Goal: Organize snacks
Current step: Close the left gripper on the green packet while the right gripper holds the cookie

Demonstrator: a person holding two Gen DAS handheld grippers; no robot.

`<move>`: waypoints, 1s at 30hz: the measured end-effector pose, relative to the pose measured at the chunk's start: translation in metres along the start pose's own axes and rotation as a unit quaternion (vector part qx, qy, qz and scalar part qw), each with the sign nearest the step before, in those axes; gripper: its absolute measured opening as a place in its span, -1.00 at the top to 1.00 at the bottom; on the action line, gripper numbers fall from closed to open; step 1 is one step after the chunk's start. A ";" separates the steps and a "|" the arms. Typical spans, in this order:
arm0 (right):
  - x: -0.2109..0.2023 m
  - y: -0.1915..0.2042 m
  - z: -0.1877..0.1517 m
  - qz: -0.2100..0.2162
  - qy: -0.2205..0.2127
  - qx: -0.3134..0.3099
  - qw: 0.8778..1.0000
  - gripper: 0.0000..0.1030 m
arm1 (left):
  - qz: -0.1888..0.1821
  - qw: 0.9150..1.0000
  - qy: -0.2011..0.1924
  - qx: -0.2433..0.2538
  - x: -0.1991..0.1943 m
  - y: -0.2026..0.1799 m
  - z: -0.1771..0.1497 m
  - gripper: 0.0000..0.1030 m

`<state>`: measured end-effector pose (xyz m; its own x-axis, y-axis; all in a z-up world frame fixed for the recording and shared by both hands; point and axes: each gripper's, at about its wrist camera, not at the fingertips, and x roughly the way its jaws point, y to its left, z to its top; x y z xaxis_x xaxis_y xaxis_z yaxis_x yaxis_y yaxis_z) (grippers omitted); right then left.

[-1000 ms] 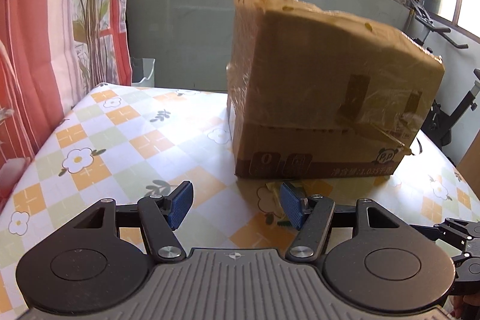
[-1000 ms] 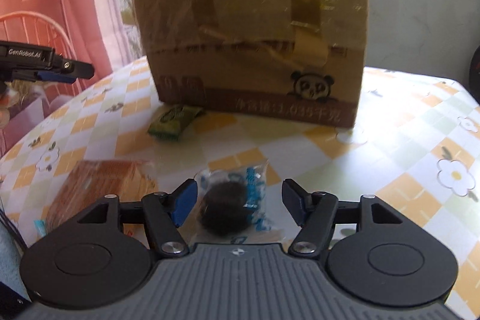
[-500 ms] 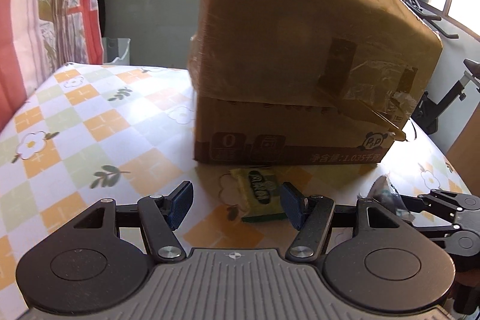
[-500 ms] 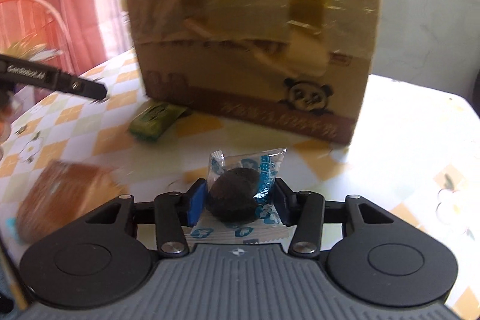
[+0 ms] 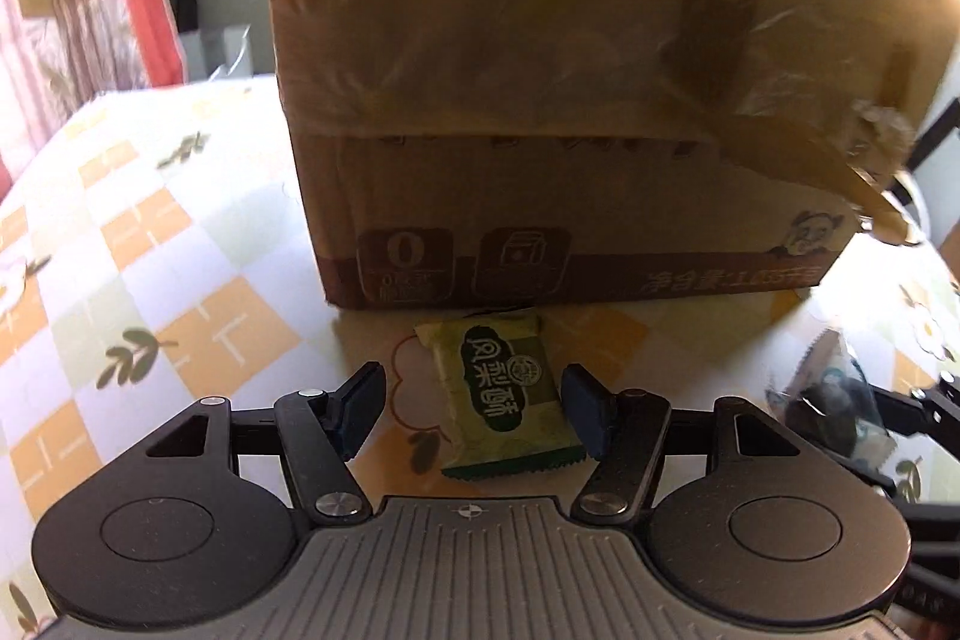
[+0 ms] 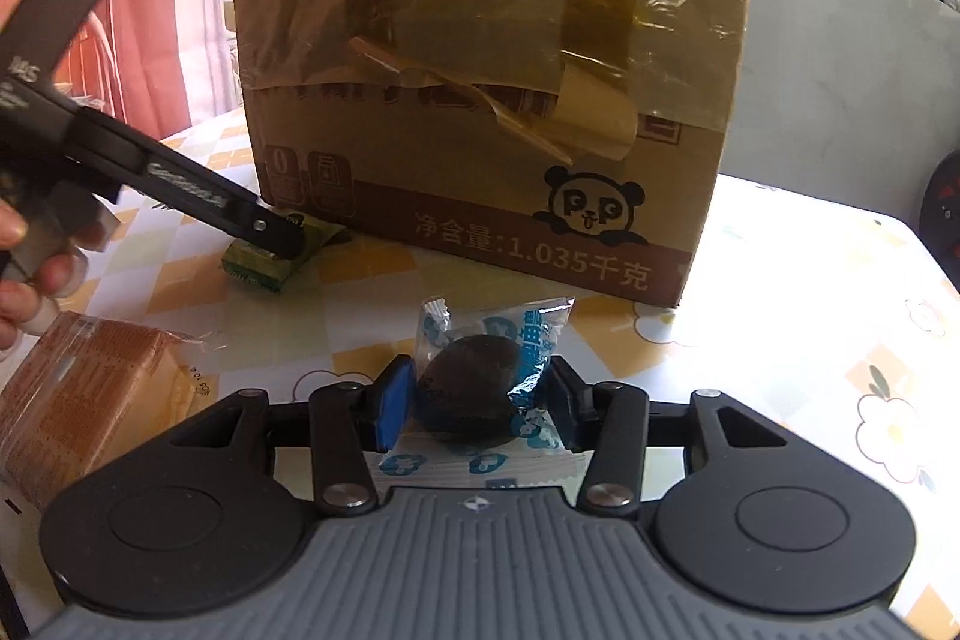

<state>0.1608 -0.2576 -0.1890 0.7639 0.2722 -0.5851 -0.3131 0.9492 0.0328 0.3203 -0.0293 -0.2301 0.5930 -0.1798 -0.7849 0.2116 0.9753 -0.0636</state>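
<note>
My right gripper [image 6: 477, 403] pinches the dark snack [image 6: 471, 388]; my left gripper [image 5: 474, 409] straddles the green packet [image 5: 501, 397], open (not gripping).

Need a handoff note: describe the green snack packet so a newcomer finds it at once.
Start at the big taped cardboard box on the flower-checked tablecloth. The green packet lies flat just in front of its lower edge, between the left gripper's open fingers. It is small, rectangular, olive green with a dark label, unlike the clear blue-printed wrapper around a dark round snack held by the right gripper.
</note>
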 end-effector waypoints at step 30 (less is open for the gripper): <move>-0.002 0.001 -0.002 0.015 -0.003 0.001 1.000 0.04 | 0.018 0.999 -0.028 -0.028 -0.070 0.017 -0.058 0.19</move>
<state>0.1581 -0.2573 -0.1895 0.7577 0.3022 -0.5784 -0.3350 0.9407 0.0526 0.2376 0.0071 -0.2118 0.6432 -0.1490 -0.7510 0.1465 0.9867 -0.0703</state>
